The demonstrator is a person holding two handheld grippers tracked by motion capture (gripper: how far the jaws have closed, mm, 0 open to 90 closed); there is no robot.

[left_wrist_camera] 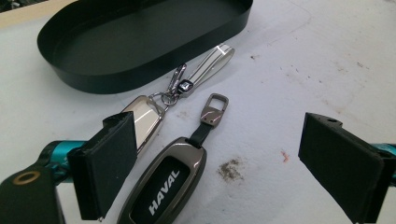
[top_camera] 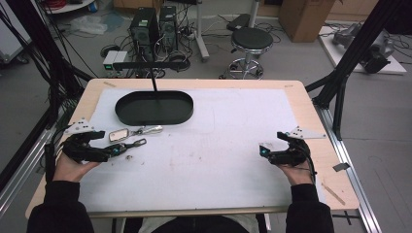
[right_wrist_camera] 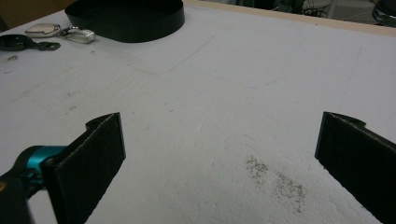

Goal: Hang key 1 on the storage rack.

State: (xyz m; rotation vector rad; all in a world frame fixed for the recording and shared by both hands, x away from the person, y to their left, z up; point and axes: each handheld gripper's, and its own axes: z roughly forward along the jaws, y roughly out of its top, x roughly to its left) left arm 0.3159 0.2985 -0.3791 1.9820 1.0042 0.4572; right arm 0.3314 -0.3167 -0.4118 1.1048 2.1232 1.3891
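Straddling dark key fob (left_wrist_camera: 163,186) with wide jaws: left gripper (left_wrist_camera: 215,172) | right gripper (right_wrist_camera: 219,154) wide, open mat around

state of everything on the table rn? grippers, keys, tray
left gripper: open, jaws either side of the dark key fob, not gripping it
right gripper: open, over bare white mat, holding nothing
dark key fob: flat on the mat, HAVAL face up, outside the tray
silver key fob: flat on the mat beside the dark one, strap attached
black tray: upright, empty
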